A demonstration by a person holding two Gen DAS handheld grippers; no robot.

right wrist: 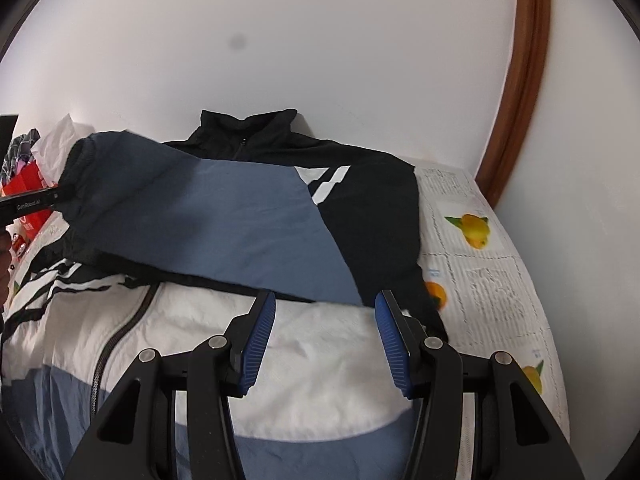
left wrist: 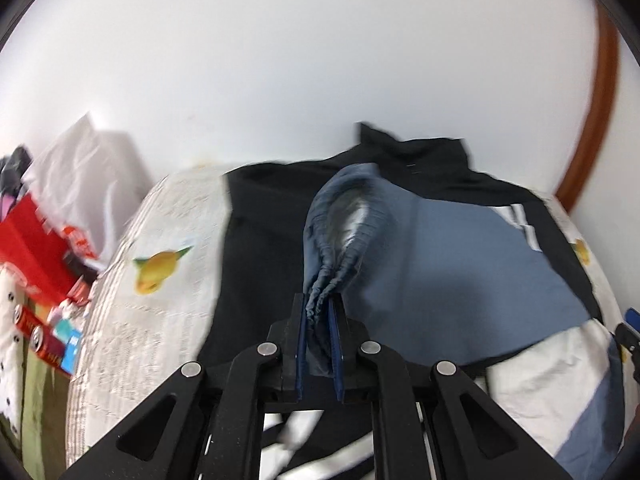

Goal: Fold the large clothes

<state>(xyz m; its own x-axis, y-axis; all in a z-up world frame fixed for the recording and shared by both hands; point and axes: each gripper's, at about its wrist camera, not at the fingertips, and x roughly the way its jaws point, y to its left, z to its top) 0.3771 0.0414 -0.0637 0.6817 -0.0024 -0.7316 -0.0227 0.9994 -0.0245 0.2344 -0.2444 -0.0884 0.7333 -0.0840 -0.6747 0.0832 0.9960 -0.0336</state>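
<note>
A black, blue and white zip jacket [right wrist: 312, 344] lies front up on the table, collar at the far wall. Its blue right sleeve [right wrist: 224, 216] is folded across the chest toward the left. My left gripper [left wrist: 319, 308] is shut on the sleeve's elastic cuff [left wrist: 340, 248] and holds it lifted above the jacket; that gripper also shows at the left edge of the right wrist view [right wrist: 36, 200]. My right gripper [right wrist: 325, 312] is open and empty, hovering just above the jacket's white panel below the sleeve.
The table is covered with a lemon-print cloth [right wrist: 480, 264]. The white wall stands close behind, with a brown wooden frame [right wrist: 524, 80] at the right. Red cartons, cans and white bags [left wrist: 44, 248] are piled beside the table's left edge.
</note>
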